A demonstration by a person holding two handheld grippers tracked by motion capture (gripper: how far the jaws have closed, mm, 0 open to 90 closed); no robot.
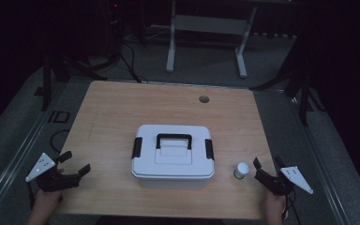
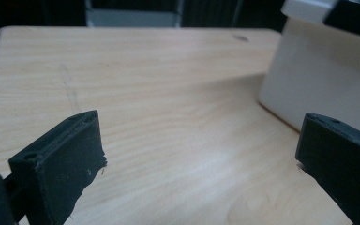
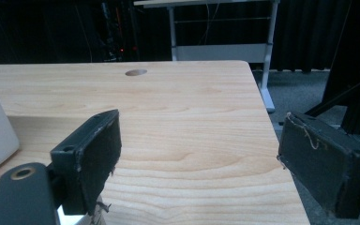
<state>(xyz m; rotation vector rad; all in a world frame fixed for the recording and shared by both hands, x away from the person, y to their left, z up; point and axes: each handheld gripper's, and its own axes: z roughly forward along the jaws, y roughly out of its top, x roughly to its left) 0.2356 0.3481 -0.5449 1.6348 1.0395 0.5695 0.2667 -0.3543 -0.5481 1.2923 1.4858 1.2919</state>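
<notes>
A white lidded box (image 1: 172,157) with a black handle and black side latches sits in the middle of the wooden table (image 1: 122,112). A small jar with a white cap (image 1: 242,170) stands just right of it. My left gripper (image 1: 77,161) rests at the table's front left edge, open, pointing toward the box. In the left gripper view its jaws (image 2: 201,136) stand wide apart over bare wood, with the box wall (image 2: 318,79) to the right. My right gripper (image 1: 266,164) is open at the front right, close beside the jar. Nothing lies between its jaws (image 3: 201,140).
A round cable hole (image 1: 204,99) sits near the table's far edge. Beyond the table stand a grey desk frame (image 1: 206,23) and black stands (image 1: 304,89) on a dark floor. The table's right edge (image 3: 267,122) runs close to my right gripper.
</notes>
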